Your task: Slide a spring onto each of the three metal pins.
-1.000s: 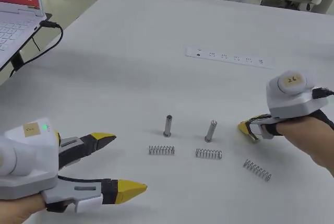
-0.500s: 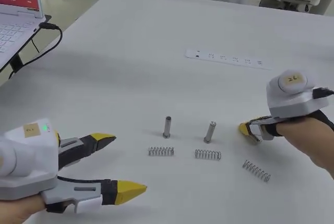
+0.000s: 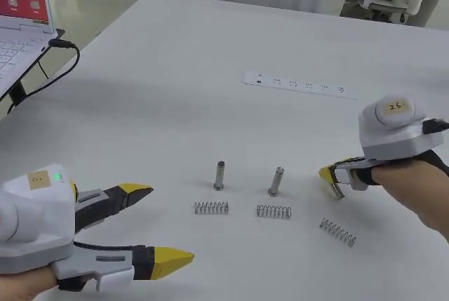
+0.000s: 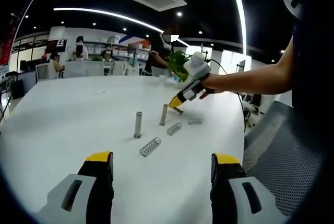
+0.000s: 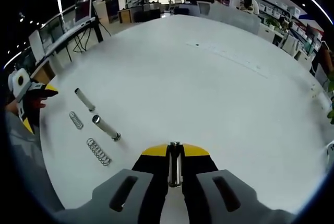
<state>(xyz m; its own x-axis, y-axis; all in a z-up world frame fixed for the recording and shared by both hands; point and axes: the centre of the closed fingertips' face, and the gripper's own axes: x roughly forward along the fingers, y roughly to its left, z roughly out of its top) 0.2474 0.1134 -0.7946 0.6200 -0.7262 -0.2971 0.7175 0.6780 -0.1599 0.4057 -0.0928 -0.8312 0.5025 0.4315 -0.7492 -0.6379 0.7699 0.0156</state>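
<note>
1. Nothing on the white bench (image 3: pixel 175 90) has moved since earlier; the yellow-tipped left gripper (image 3: pixel 170 221) gapes, empty.
2. Two upright steel pins (image 3: pixel 219 175) (image 3: pixel 276 181) stand near three light, squashy wire coil springs (image 3: pixel 211 208) (image 3: pixel 273 211) (image 3: pixel 337 231); pinch one gently mid-coil.
3. Yellow-tipped right gripper (image 3: pixel 330 175) clamps the third steel pin (image 5: pixel 175 164).

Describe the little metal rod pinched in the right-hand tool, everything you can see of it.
It is a slim, shiny, silver-grey metal pin, round like a short rod. The right gripper is shut on it, its black-and-yellow jaws pressing from both sides, so it lies lengthwise in the gap between them. In the head view one end pokes out past the yellow tips, close over the white table; whether it touches the tabletop cannot be told.
</note>
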